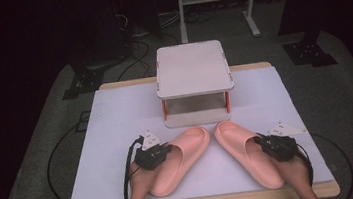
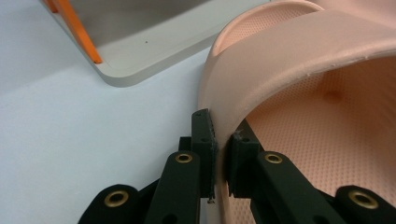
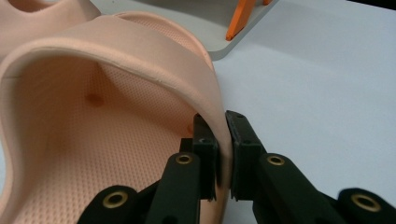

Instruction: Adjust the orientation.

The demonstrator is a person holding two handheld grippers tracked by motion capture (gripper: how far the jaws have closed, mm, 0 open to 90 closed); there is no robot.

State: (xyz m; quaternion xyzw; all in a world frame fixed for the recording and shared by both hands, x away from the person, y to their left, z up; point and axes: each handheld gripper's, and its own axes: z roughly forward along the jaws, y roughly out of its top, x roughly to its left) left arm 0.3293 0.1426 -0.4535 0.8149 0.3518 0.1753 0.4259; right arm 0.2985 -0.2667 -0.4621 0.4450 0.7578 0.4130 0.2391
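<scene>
Both hands reach forward from the near table edge, the left gripper (image 1: 156, 151) pinching the left pink slipper's (image 1: 181, 158) outer strap edge and the right gripper (image 1: 270, 145) likewise clamping the right pink slipper (image 1: 245, 149), toes meeting just before the small white shelf (image 1: 192, 67) beyond.

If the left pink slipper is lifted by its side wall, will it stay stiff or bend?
The left slipper looks like thick moulded foam, so probably light and fairly stiff. The left tool pinches only the strap's outer edge, so the wall may flex and the slipper may hang tilted. Its dotted footbed suggests a matte, not very slippery surface.
</scene>
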